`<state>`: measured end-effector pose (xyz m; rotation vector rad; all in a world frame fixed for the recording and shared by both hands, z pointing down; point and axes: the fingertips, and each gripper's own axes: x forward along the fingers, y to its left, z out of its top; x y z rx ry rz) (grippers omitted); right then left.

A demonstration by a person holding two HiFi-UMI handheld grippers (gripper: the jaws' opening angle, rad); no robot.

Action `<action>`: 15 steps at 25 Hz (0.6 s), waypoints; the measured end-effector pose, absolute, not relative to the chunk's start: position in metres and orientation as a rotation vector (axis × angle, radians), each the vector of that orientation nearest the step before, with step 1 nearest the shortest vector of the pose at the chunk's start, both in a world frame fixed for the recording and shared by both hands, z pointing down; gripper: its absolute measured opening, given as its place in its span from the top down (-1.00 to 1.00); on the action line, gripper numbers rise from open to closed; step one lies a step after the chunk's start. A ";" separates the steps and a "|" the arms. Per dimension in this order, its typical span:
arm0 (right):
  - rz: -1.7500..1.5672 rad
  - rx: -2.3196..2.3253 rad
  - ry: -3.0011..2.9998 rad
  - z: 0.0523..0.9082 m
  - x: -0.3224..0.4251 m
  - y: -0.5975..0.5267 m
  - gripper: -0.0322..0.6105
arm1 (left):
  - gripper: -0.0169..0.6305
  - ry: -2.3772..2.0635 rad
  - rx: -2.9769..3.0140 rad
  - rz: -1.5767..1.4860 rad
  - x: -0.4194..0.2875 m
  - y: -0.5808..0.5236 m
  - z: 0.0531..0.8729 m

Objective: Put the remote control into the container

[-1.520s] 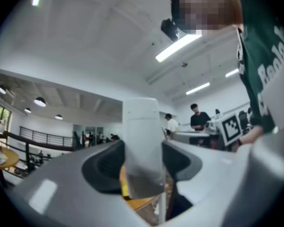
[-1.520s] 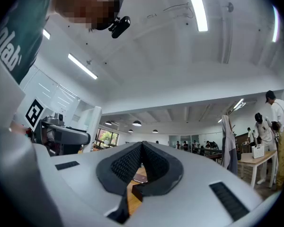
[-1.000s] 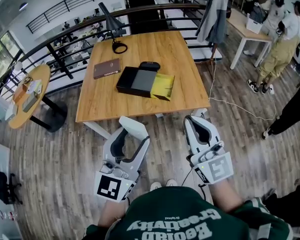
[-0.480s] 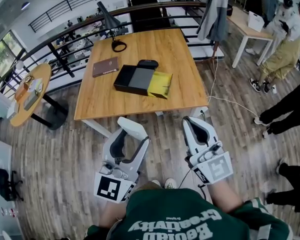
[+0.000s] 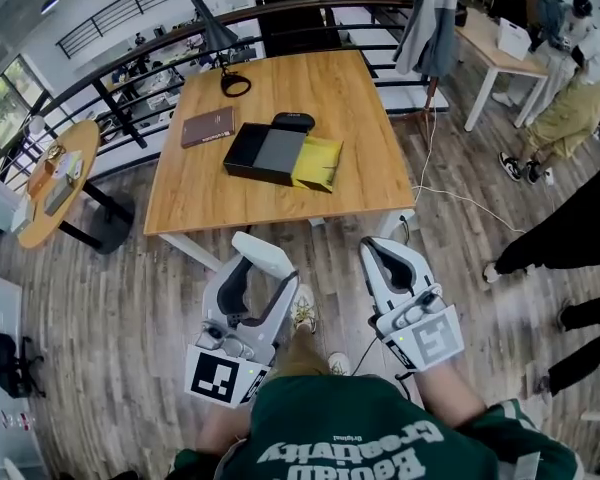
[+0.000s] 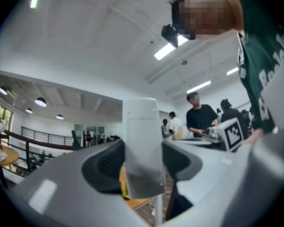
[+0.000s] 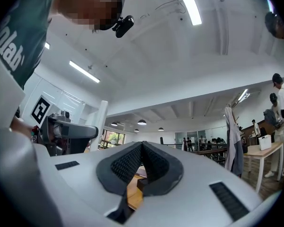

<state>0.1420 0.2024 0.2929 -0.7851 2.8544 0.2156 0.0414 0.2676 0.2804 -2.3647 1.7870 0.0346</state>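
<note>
though distant, container (image 5: 267, 154) (interior indistinct)

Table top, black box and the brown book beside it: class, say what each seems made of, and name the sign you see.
Table top: wood, likely varnished; warm orange-brown with faint grain. Black box: probably matt card or plastic; flat faces, sharp edges, no shine. Brown book: leather-look cover, maybe imitation; too small to confirm.

Colours on my counter and claws
My left claw (image 5: 265, 256) and right claw (image 5: 385, 251): white, black-and-white square markers. Counter (image 5: 350, 158): honey wood grain. Container (image 5: 265, 154): black, grey inside. Remote control (image 5: 292, 121): black. Book (image 5: 208, 127): brown. Bag (image 5: 318, 162): yellow.
</note>
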 end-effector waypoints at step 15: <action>0.295 -0.908 2.791 0.289 0.104 0.122 0.85 | 0.18 1.756 -2.391 0.072 -0.004 0.183 0.296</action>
